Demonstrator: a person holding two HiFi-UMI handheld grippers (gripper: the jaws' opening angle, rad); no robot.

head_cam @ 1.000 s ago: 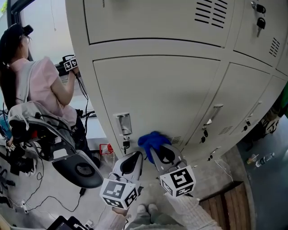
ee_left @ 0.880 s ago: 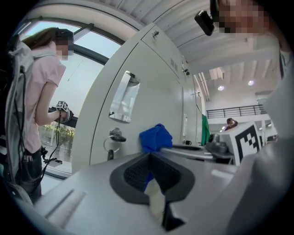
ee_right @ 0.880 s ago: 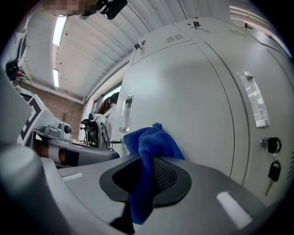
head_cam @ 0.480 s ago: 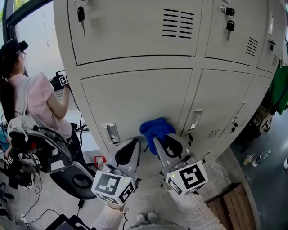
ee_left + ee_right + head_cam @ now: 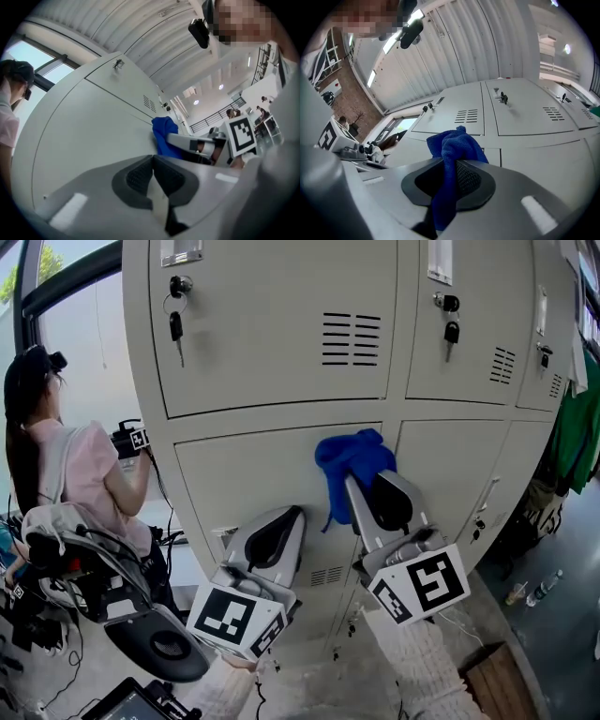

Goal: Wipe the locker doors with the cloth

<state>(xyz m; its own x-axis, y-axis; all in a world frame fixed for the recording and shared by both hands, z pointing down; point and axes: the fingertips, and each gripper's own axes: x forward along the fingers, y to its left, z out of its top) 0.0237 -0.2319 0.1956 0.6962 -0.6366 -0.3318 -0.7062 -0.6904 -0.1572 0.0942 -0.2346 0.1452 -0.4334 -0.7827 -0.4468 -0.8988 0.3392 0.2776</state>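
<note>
The left gripper (image 5: 289, 518) hovered with its jaws closed on nothing, before the lower half of the lower locker door (image 5: 253, 470). Just to its right, the right gripper (image 5: 367, 486) pinched the blue cloth (image 5: 352, 456). The bunched cloth stood ahead of the jaws along their line, long axis pointing up, apparently pressed against that door's top right corner, so the right gripper was placed to wipe

Left gripper (image 5: 284, 521) and right gripper (image 5: 367, 486): smooth grey moulded shells, rounded, with black mesh-textured pads (image 5: 392, 501). Each carries a white cube (image 5: 234, 622) printed with black square markers. Sleeves (image 5: 422, 667): off-white, fuzzy knit, both arms.
</note>
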